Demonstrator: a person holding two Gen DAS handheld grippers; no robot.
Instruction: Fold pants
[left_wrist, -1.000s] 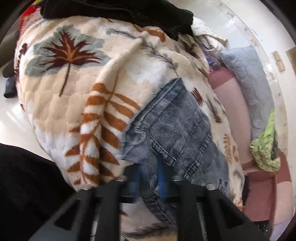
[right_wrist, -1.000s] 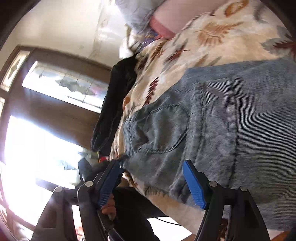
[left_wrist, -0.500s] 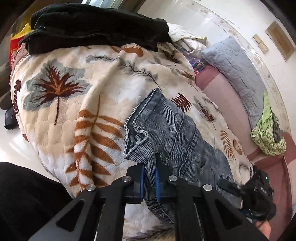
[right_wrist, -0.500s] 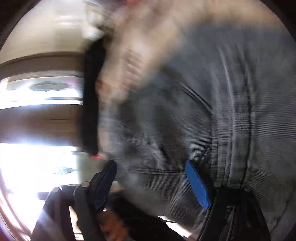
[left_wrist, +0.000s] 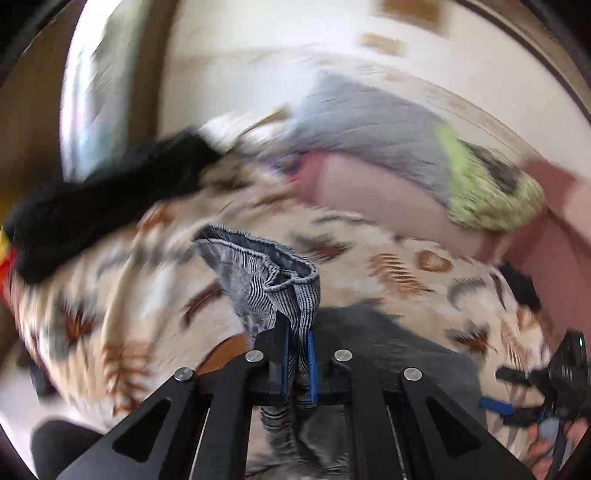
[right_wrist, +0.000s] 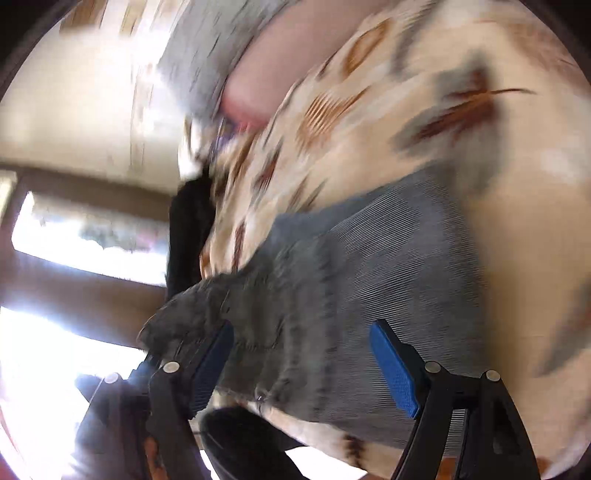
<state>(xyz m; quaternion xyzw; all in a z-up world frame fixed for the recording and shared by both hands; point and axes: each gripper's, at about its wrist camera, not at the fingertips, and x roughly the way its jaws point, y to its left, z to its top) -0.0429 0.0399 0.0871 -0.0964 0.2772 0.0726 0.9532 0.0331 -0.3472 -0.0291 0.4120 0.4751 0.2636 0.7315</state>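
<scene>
Left gripper (left_wrist: 295, 354) was clamped tight on a raised edge of the denim pants (left_wrist: 266, 280) while the right gripper (right_wrist: 303, 365) sat spread wide over them on the leaf-print blanket (right_wrist: 424, 122).

Grey-blue corduroy pants (right_wrist: 369, 280), edge lifted

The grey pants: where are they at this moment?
The grey pants lie on the leaf-print blanket. In the left wrist view, low centre, the left gripper pinches one hem; the right gripper is open above them.
</scene>
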